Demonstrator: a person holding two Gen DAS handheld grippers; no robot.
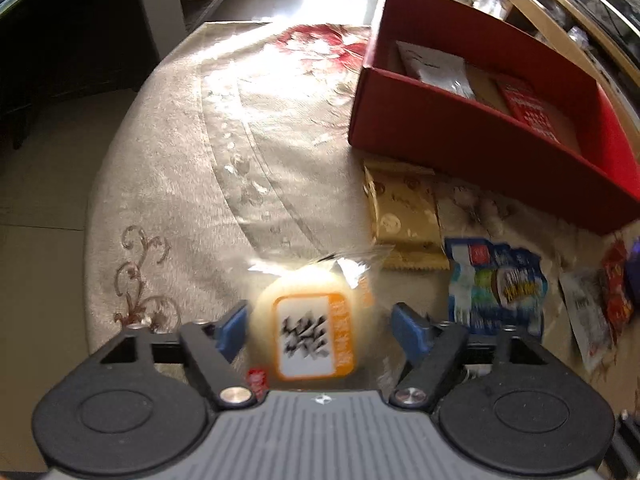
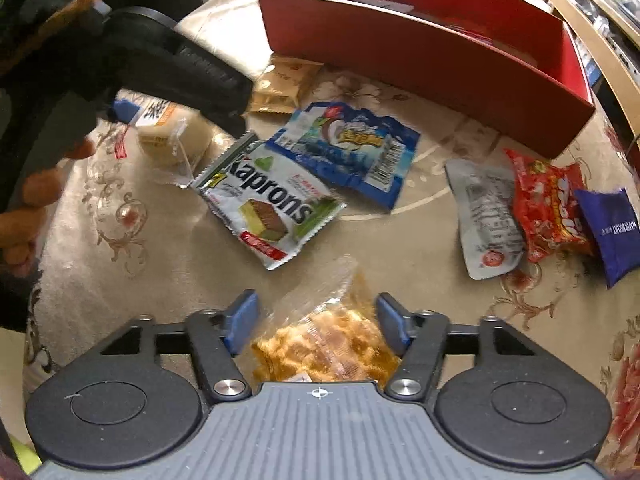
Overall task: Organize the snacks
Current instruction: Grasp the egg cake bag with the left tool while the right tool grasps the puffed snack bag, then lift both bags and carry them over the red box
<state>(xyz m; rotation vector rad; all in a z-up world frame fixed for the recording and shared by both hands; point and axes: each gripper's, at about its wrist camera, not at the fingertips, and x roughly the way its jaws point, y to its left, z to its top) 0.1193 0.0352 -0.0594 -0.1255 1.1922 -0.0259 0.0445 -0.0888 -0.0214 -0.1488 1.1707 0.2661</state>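
the left gripper (image 1: 318,326) stands wide open around a pale round cake (image 1: 312,320) in a clear wrapper with an orange-edged label; a gap shows between each blue pad and the cake, so it has hold of nothing. the cake lies on the table (image 1: 180,200), which is covered by a beige flowered cloth. in the right wrist view the same cake (image 2: 172,132) sits under the left gripper's black body, at the left of the scattered snacks.

the right gripper (image 2: 318,326) is also wide open, its pads on either side of a clear bag of golden snacks (image 2: 328,344); whether the pads touch the bag cannot be told.

ahead of it lie a kaprons wafer pack (image 2: 272,204), a blue pack (image 2: 348,148) and a gold pack (image 2: 280,84), the last just beside the red box (image 2: 420,60). to the right a grey pouch (image 2: 486,220), a red pack (image 2: 548,212) and a navy pack (image 2: 616,232) overlap in a row. the red box (image 1: 480,136) already holds a few packets.
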